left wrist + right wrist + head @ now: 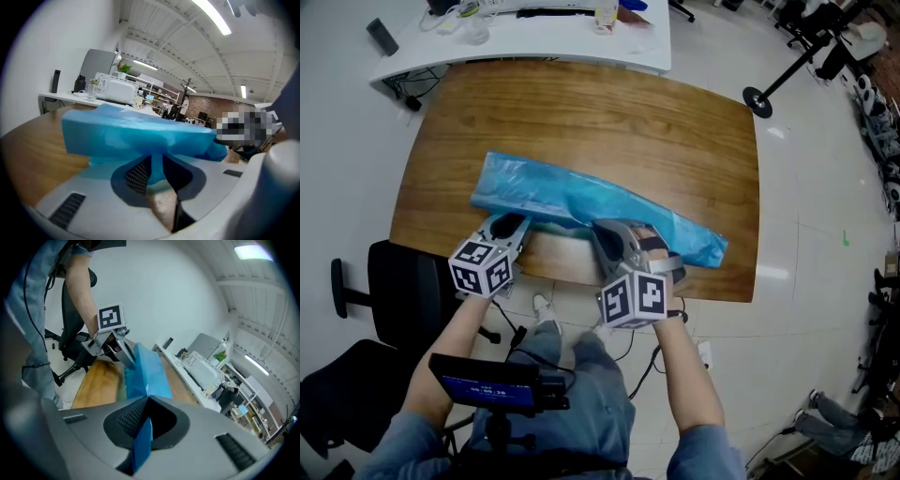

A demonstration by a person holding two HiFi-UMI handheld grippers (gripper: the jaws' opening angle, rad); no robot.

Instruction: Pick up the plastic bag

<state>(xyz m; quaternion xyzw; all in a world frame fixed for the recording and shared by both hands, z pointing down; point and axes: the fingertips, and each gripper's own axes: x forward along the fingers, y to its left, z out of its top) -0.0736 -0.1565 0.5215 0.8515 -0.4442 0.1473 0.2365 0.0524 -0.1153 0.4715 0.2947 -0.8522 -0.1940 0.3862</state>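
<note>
A long blue plastic bag (581, 202) stretches slantwise over the near part of the wooden table (609, 112). My left gripper (511, 225) is shut on the bag's near edge towards its left end. In the left gripper view the blue film (131, 131) is pinched between the jaws of the left gripper (157, 161). My right gripper (614, 234) is shut on the same edge further right. In the right gripper view a fold of the bag (145, 371) runs through the closed right gripper (146, 404), and the left gripper (127, 362) shows beyond it, clamped on the bag.
A white desk (534, 33) with a box and small items stands behind the table. A black office chair (403, 291) is at my left, near the table's front corner. A stand's round base (757, 101) rests on the floor at the right.
</note>
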